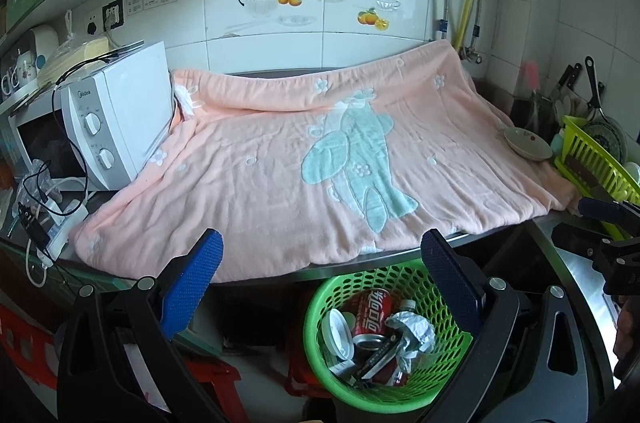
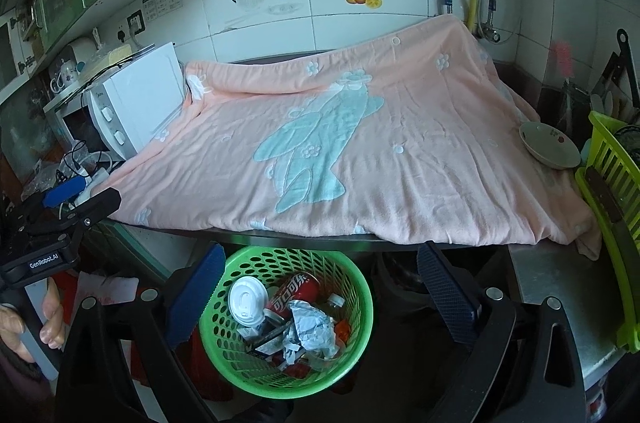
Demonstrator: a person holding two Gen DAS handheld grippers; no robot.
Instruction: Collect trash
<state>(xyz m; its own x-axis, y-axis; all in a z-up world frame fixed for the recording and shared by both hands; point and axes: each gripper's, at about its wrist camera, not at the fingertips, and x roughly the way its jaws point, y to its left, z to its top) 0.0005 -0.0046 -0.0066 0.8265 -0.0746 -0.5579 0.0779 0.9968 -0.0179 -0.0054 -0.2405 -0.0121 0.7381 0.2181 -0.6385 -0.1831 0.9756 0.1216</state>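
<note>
While held above the counter edge, both grippers idle and unloaded.

Left gripper [image 1: 322, 265]: jaws spread wide, nothing between the blue pads. Right gripper [image 2: 320, 273]: jaws likewise spread, nothing pinched.

Green basket [image 2: 352, 297]: on the floor below the counter lip, just in front of both grippers. Contents: red cola can [image 2: 294, 293], white cup lid [image 2: 246, 301], crumpled paper [image 2: 310, 329], small clear bottle, dark wrappers. All trash in view already lying inside.

Pink blanket [image 1: 280, 175]: spread over the counter, bare of trash as far as visible. Shallow dish [image 2: 550, 145] resting on its right edge, just beside a yellow-green dish rack [image 2: 608, 183]. White microwave [image 1: 116, 119] at the left, touching the blanket's corner; tangle of cables and a power strip [image 1: 44, 211] in front of it.

Risks, judged: collection looks complete or nearly so; a further sweep to the left liable to snag cables. Dragging the blanket likely to shift the dish, perched near its edge. Basket light and perforated, so a knock from a descending finger could tip it and spill the pile.

Not determinable: anything beneath the blanket's raised folds; bottom layer of the basket, buried under paper and can; floor around the basket, dark and masked by the gripper frames; far corners, warped and dim.
</note>
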